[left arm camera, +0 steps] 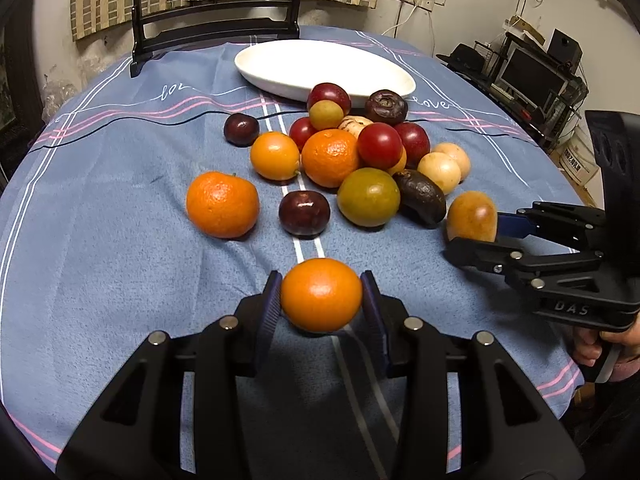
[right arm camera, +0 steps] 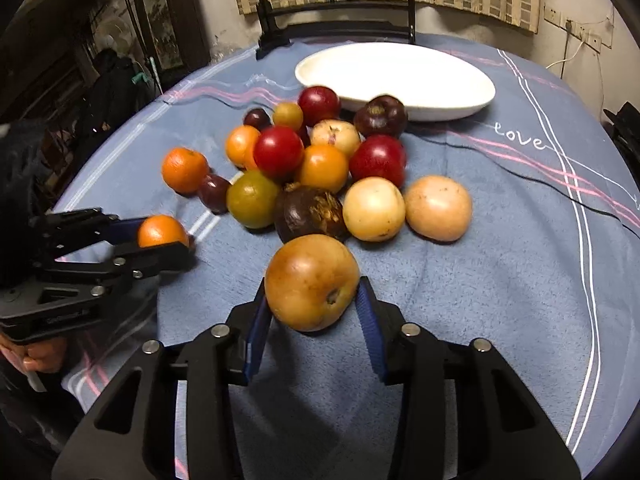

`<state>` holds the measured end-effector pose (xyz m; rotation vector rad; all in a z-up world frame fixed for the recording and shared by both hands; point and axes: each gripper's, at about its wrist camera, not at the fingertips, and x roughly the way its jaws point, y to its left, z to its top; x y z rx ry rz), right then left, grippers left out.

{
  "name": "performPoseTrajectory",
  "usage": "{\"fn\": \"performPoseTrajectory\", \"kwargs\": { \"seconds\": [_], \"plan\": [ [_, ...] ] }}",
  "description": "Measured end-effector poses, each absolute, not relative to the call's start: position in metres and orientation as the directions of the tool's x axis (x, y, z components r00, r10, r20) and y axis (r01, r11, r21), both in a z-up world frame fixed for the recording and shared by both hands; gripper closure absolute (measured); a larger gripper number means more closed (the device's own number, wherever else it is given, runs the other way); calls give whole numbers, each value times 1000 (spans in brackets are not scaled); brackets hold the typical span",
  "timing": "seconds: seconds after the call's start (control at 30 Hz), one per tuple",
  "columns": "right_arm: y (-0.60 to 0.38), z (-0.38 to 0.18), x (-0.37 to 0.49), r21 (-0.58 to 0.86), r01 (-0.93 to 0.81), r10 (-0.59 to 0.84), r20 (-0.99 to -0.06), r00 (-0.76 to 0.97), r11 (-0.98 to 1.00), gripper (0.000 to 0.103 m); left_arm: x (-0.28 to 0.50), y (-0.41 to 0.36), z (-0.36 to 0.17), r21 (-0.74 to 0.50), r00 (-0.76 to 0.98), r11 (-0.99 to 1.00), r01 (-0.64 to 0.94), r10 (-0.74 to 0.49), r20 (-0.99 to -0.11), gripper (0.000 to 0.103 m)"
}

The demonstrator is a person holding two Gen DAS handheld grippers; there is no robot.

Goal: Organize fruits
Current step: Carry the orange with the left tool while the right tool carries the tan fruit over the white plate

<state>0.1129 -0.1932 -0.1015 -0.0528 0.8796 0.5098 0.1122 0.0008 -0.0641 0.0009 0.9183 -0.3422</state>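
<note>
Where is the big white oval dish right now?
The big white oval dish sits empty at the table's far side, just behind the fruit pile and in front of the black chair; a dark red plum rests by its near rim.

A table (left arm camera: 100,200) bears a dish (left arm camera: 320,66) at its far side, with a chair (left arm camera: 216,32) behind it. A heap of fruit (left arm camera: 352,148) lies just before the dish. One fruit (left arm camera: 222,205) sits apart, left of the heap. Nearer still, a fruit (left arm camera: 321,295) sits between the pads of the left gripper (left arm camera: 322,312). At the heap's right near edge, another fruit (right arm camera: 311,282) sits between the pads of the right gripper (right arm camera: 314,316).
</note>
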Motion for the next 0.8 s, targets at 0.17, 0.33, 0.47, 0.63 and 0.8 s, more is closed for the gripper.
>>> {"fn": "performPoseTrajectory", "kwargs": {
  "seconds": [0.17,0.33,0.47,0.63,0.8],
  "plan": [
    [-204,-80,116,190,-437,430,-712,555,879,61,119,-2,-43,-146,571,932,331,-321,-755,63],
    [-211,-38,149,132,-406,388,-651,653,904,61,166,-16,6,-96,608,899,427,-364,-706,63],
    [-212,-28,208,93,-355,331,-632,701,930,61,231,-31,20,-116,592,883,455,-398,-701,62],
    [-215,-45,278,124,-326,321,-670,669,937,61,321,-48,-5,-127,553,898,421,-364,-750,62],
    [-213,-66,318,138,-334,328,-712,620,932,61,362,-53,-28,-134,499,898,419,-351,-793,62]
  ]
}}
